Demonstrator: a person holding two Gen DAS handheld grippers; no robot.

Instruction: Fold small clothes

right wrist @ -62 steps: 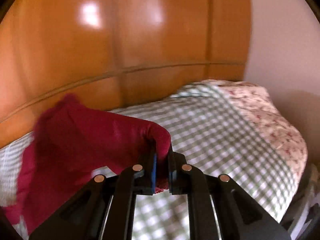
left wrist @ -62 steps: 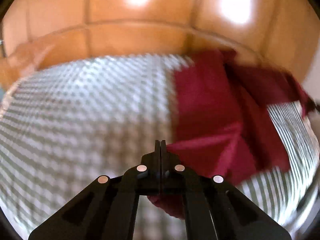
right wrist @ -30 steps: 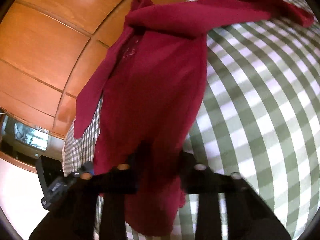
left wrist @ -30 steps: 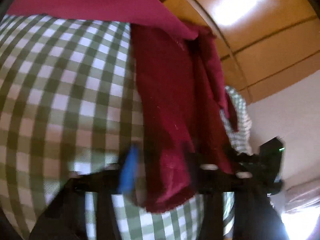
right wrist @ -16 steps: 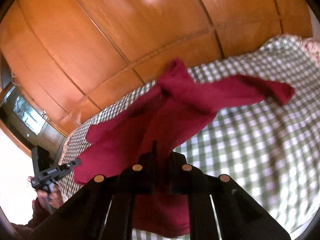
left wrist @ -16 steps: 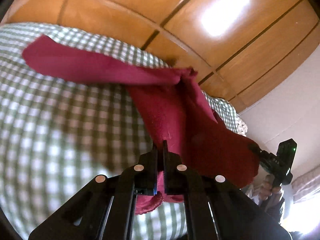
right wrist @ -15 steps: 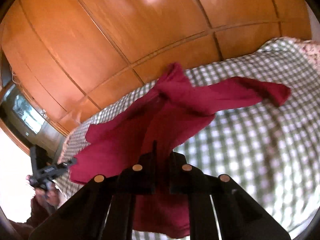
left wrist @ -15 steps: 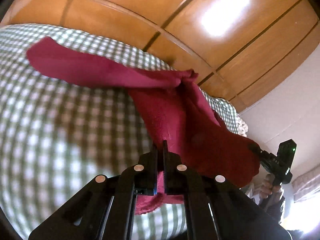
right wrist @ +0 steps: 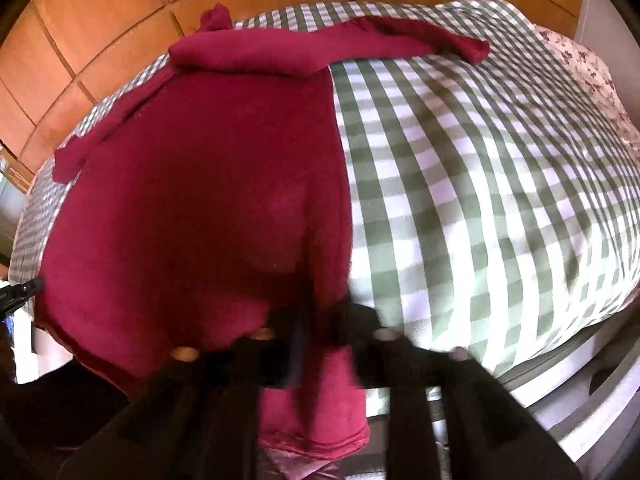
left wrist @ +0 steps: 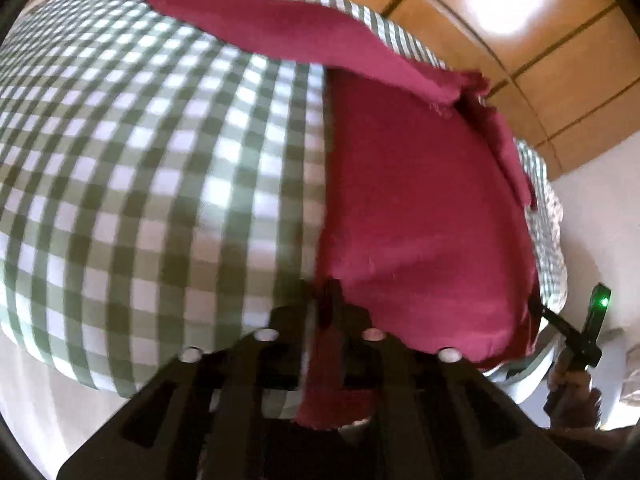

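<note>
A dark red long-sleeved top [left wrist: 420,200] lies spread over the green-and-white checked bed [left wrist: 140,160]. One sleeve [left wrist: 280,32] stretches to the far left. My left gripper [left wrist: 330,304] is shut on the top's near hem corner, and a flap of hem hangs below it. In the right wrist view the same top [right wrist: 192,208] covers the left half, with one sleeve [right wrist: 400,40] stretched right. My right gripper [right wrist: 320,320] is shut on the other hem corner, at the bed's near edge. The right gripper also shows in the left wrist view [left wrist: 576,336].
An orange wooden panelled headboard [right wrist: 100,20] rises behind the bed. A floral pillow [right wrist: 592,72] lies at the bed's far right. The bed's white base [right wrist: 580,380] shows below the near edge. A white wall [left wrist: 600,200] stands to the right.
Both grippers have come down and pulled back to the bed's near edge. The top was hanging in the air and now lies spread flat with both sleeves out.
</note>
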